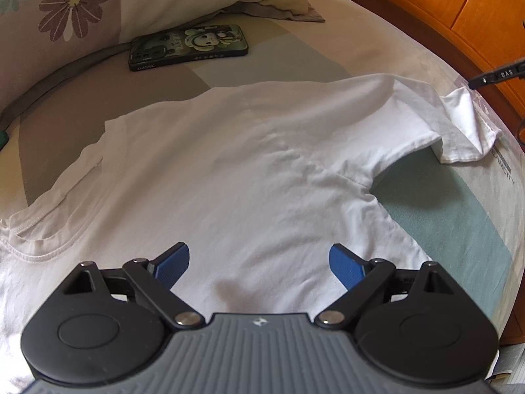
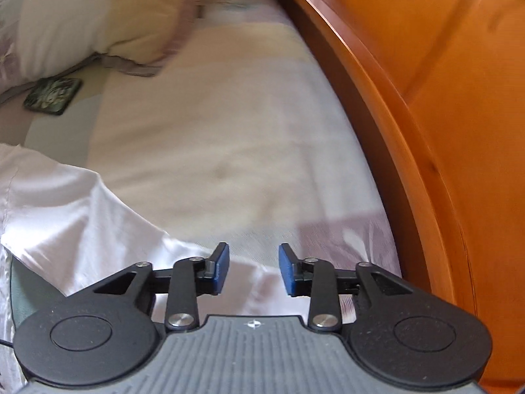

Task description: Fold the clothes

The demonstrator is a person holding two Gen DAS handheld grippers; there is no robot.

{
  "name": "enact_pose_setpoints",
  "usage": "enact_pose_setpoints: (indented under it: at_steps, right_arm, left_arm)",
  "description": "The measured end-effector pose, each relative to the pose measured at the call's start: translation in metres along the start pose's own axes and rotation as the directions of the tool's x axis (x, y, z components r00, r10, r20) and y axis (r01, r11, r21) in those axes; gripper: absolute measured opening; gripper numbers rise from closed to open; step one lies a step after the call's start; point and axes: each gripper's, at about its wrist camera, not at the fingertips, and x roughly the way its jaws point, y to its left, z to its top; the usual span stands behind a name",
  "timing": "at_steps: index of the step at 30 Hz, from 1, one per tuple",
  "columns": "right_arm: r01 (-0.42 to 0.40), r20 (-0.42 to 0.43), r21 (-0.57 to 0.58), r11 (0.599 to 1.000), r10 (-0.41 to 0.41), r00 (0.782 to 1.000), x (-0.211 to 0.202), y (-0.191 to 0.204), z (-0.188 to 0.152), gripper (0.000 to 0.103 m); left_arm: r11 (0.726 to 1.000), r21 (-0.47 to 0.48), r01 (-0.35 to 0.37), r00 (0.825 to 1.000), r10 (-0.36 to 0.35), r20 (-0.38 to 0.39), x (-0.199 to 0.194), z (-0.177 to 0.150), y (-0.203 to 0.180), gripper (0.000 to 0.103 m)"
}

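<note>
A white T-shirt (image 1: 262, 170) lies spread flat on the bed (image 1: 452, 216), one sleeve (image 1: 466, 131) rumpled near the wooden bed frame (image 2: 426, 131). The left tongs (image 1: 259, 262) hover over it, spread wide and empty; the right tongs (image 2: 253, 269) stand partly apart, gripping nothing

Bed (image 1: 436, 216): sheet in grey, green, cream colour blocks; orange wooden frame (image 2: 410, 131) along one side. On it: white T-shirt (image 1: 249, 164) spread flat, one sleeve bunched near frame; phone (image 1: 188, 46) in cartoon case; floral pillow (image 1: 82, 3) just beyond phone.
</note>
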Motion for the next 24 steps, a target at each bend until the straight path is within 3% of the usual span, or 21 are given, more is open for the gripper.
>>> enact_pose_setpoints:
  at_steps: [5, 8, 9, 10, 11, 14, 24]
  right_arm:
    - [0.064, -0.042, 0.023, 0.998, -0.063, 0.997, 0.02, -0.013, -0.025, 0.045]
    - [0.033, -0.032, 0.118, 0.993, -0.029, 0.999, 0.024, -0.025, -0.032, 0.044]
    - [0.017, -0.032, 0.137, 0.99, -0.013, 0.999, 0.023, -0.027, -0.032, 0.036]
    - [0.0, -0.031, 0.141, 0.99, 0.004, 1.0, 0.021, -0.026, -0.033, 0.012]
    - [0.001, -0.031, 0.124, 0.992, 0.003, 1.0, 0.02, -0.024, -0.034, 0.007]
    - [0.03, -0.018, 0.096, 0.995, -0.028, 0.999, 0.014, -0.02, -0.036, 0.006]
    - [0.2, 0.016, 0.217, 0.956, -0.208, 0.978, -0.004, -0.035, -0.035, 0.011]
  left_arm:
    - [1.0, 0.008, 0.012, 1.0, -0.012, -0.009, 0.003, 0.004, -0.007, 0.092]
    - [0.999, 0.034, 0.018, 1.0, -0.018, -0.012, 0.004, 0.007, -0.013, 0.092]
    - [0.999, 0.042, 0.021, 1.0, -0.02, -0.013, 0.004, 0.008, -0.015, 0.092]
    - [0.999, 0.049, 0.022, 1.0, -0.022, -0.014, 0.004, 0.008, -0.017, 0.092]
    - [0.998, 0.052, 0.024, 1.0, -0.023, -0.014, 0.005, 0.009, -0.018, 0.092]
    - [0.998, 0.049, 0.033, 0.999, -0.032, -0.01, 0.005, 0.013, -0.021, 0.092]
    - [0.998, 0.047, 0.04, 0.999, -0.04, 0.003, 0.003, 0.016, -0.022, 0.092]
